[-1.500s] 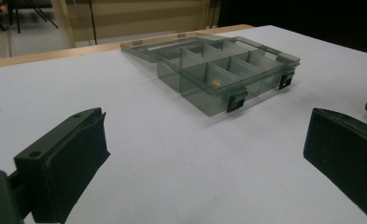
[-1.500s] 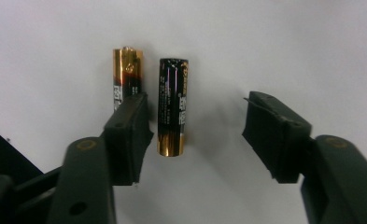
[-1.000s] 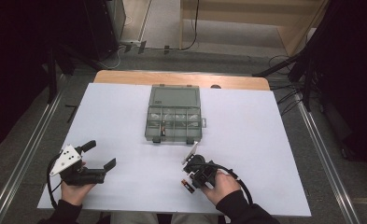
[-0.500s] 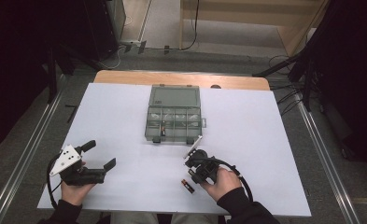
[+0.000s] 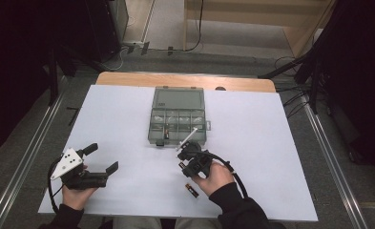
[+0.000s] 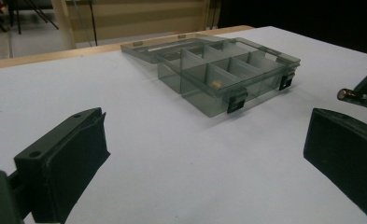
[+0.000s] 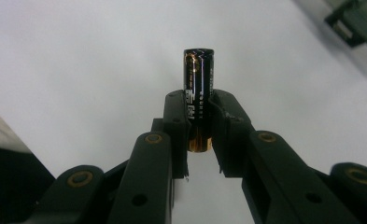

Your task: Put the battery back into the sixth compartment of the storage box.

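Observation:
In the right gripper view my right gripper (image 7: 199, 119) is shut on a black battery (image 7: 199, 93) with a gold end, which stands upright between the pads above the white table. From above, the right gripper (image 5: 184, 153) hovers just in front of a clear grey compartment box (image 5: 178, 125) whose lid (image 5: 179, 99) lies open behind it. One compartment holds a small battery (image 5: 166, 131). Another battery (image 5: 191, 191) lies on the table beside the right hand. My left gripper (image 5: 101, 158) rests open at the front left, and its wide-apart jaws frame the box (image 6: 218, 70) with nothing between them.
The white table top (image 5: 271, 143) has a wooden strip (image 5: 185, 80) along its far edge. Metal rails (image 5: 328, 157) run along both sides of the table. Dark stands and cables sit on the floor beyond.
The right gripper has lifted and moved toward the box with the battery in its jaws. The other battery stays on the table. The left gripper has not moved.

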`<action>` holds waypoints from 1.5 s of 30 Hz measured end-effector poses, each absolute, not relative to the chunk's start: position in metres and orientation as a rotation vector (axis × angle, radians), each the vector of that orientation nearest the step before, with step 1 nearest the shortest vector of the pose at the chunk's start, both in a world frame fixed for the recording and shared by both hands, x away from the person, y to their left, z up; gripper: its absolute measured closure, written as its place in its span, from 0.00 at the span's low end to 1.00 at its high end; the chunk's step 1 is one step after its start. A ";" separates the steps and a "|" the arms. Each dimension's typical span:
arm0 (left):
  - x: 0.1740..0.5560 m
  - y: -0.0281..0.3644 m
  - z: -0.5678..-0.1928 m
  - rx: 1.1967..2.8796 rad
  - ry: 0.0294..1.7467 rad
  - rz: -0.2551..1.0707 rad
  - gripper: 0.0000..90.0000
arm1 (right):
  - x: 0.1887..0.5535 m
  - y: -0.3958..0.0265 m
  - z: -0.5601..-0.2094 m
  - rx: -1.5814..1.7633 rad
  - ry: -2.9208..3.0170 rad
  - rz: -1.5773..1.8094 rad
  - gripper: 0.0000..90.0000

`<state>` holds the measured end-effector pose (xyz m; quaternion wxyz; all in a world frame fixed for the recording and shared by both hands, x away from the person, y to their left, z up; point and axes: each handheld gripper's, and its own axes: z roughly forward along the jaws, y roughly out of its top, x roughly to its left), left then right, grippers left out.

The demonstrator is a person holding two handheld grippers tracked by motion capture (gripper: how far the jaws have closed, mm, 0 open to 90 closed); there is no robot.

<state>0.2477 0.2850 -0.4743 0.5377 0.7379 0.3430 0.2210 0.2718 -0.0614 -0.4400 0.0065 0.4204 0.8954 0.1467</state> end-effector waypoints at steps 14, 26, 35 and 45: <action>0.248 0.286 -0.474 1.755 0.818 0.523 0.00 | 0.299 -0.047 -0.434 1.374 2.772 0.627 0.87; 0.249 0.285 -0.474 1.759 0.814 0.521 0.00 | 0.324 -0.053 -0.435 1.473 2.719 0.768 0.87; 0.249 0.285 -0.474 1.757 0.814 0.520 0.00 | 0.336 -0.060 -0.439 1.570 2.695 0.863 0.87; 0.249 0.285 -0.474 1.756 0.815 0.520 0.00 | 0.346 -0.066 -0.441 1.641 2.617 0.943 0.86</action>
